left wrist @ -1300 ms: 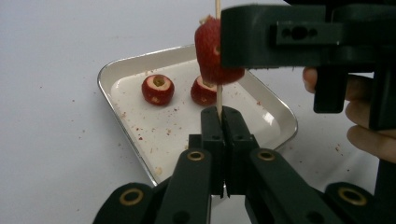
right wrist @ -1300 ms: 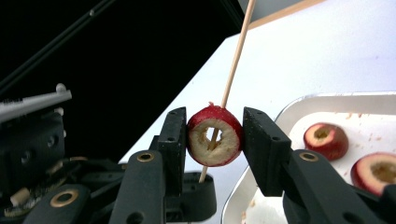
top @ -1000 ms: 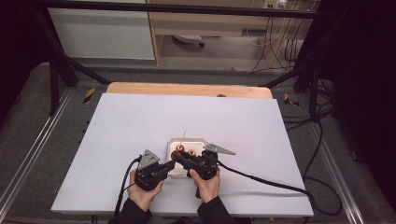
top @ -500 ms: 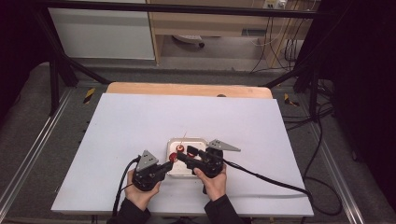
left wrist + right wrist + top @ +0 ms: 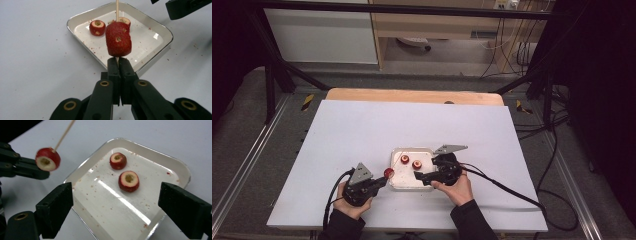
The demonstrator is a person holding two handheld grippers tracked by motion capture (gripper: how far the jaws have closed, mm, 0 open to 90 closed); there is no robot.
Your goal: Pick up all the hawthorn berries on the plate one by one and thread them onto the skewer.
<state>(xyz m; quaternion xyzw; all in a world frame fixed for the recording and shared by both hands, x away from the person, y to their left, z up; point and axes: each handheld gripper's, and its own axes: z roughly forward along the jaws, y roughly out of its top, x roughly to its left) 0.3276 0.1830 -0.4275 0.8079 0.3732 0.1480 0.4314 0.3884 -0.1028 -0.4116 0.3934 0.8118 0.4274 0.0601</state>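
Near the front edge of the white tabletop (image 5: 362,130), a shallow white square tray with rounded corners (image 5: 398,183) sits a little left of the middle. Just off the tray's front left corner, the left gripper (image 5: 381,183) has its black jaws pressed together on a thin wooden skewer (image 5: 117,10). A cored red fruit piece, round and stubby, (image 5: 118,38) is threaded on that skewer just above the jaw tips and hangs over the tray's edge. Two more cored red fruit pieces (image 5: 129,180) lie loose in the tray, close together toward its far side, among red crumbs. At the tray's right edge, the right gripper (image 5: 421,177) points in over the tray with its jaws spread wide; they have just been opening, and nothing is pinched between them.
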